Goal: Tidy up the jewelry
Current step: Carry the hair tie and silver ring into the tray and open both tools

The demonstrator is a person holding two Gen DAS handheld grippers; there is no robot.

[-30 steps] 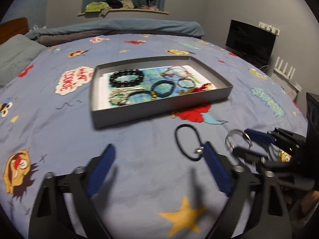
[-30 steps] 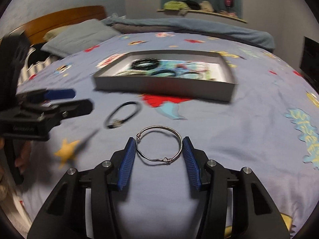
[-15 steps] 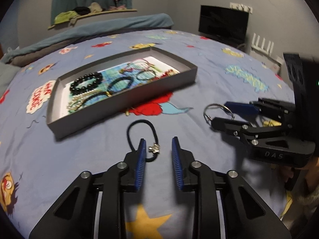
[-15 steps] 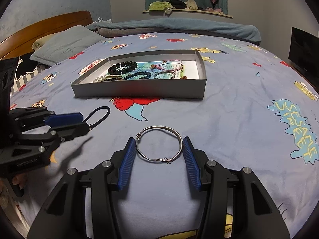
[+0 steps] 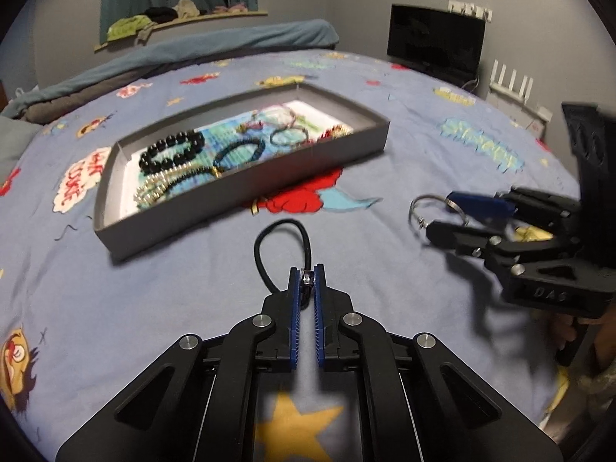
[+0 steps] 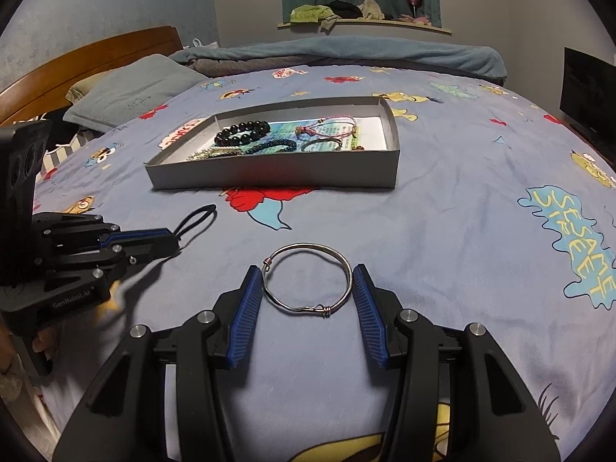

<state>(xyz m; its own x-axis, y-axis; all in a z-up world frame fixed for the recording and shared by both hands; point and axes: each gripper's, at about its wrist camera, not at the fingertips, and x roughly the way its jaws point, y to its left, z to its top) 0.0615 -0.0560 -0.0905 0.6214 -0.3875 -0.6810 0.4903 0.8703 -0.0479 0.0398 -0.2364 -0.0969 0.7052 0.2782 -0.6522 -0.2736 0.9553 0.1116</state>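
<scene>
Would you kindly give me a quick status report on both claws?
Left claw shut on black cord bracelet. Right claw around silver bangle, pads at its sides. Gray tray ahead, bedspread path unobstructed.

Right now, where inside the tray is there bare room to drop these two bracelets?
Inside the tray, the right end by the wall is bare white floor. The left and middle are crowded: black bead bracelet, dark braided band, pink cord bracelet.
</scene>
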